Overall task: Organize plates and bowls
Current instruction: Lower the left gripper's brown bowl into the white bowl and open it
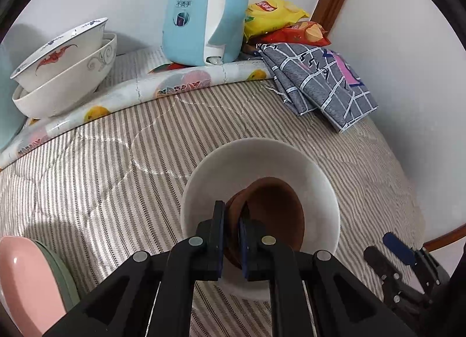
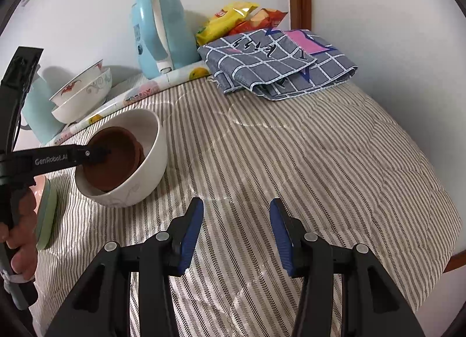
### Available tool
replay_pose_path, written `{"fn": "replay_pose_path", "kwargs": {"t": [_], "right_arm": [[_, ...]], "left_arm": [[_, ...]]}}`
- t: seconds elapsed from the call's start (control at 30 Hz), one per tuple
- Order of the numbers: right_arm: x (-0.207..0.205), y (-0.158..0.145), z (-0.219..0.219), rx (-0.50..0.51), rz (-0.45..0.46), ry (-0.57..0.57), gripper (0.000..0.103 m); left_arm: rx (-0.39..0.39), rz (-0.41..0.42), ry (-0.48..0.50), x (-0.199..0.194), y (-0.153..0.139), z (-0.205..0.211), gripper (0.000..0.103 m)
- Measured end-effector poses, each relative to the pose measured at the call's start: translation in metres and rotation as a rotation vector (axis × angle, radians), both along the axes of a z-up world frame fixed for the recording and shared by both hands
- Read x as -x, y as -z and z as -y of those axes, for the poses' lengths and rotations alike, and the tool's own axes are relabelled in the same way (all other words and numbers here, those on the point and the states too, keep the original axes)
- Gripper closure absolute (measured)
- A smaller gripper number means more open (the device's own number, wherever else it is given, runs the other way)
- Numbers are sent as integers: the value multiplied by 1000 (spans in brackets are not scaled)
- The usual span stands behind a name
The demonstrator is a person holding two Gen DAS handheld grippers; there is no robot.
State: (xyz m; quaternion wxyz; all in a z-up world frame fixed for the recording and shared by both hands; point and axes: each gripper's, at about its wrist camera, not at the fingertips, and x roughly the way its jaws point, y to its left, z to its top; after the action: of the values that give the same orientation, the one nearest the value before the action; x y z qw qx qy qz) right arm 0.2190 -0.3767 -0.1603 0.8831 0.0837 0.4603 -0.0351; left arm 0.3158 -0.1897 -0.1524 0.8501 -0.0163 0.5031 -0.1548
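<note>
My left gripper [image 1: 233,214] is shut on the rim of a small brown bowl [image 1: 273,214], which sits tilted inside a white bowl [image 1: 256,162] on the striped cloth. The right wrist view shows the same brown bowl [image 2: 116,162] in the white bowl [image 2: 151,150] with the left gripper [image 2: 102,153] on its rim. My right gripper [image 2: 236,220] is open and empty over the cloth, to the right of the white bowl. Two nested white patterned bowls [image 1: 67,74] stand at the back left. Pink and green plates [image 1: 26,275] lie stacked at the near left.
A light blue kettle [image 1: 204,16] stands at the back on a fruit-print mat [image 1: 180,83]. Snack bags [image 1: 276,19] and a folded grey checked cloth [image 1: 323,80] lie at the back right by the wall. The striped cloth [image 2: 320,162] covers the surface.
</note>
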Motion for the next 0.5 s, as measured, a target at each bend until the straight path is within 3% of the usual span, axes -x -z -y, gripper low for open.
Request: {"fn": "replay_pose_path", "kwargs": {"t": [0.5], "right_arm": [[4, 2, -14, 4, -24, -19, 56]], "left_arm": [[62, -31, 1, 6, -9, -10, 91]]}}
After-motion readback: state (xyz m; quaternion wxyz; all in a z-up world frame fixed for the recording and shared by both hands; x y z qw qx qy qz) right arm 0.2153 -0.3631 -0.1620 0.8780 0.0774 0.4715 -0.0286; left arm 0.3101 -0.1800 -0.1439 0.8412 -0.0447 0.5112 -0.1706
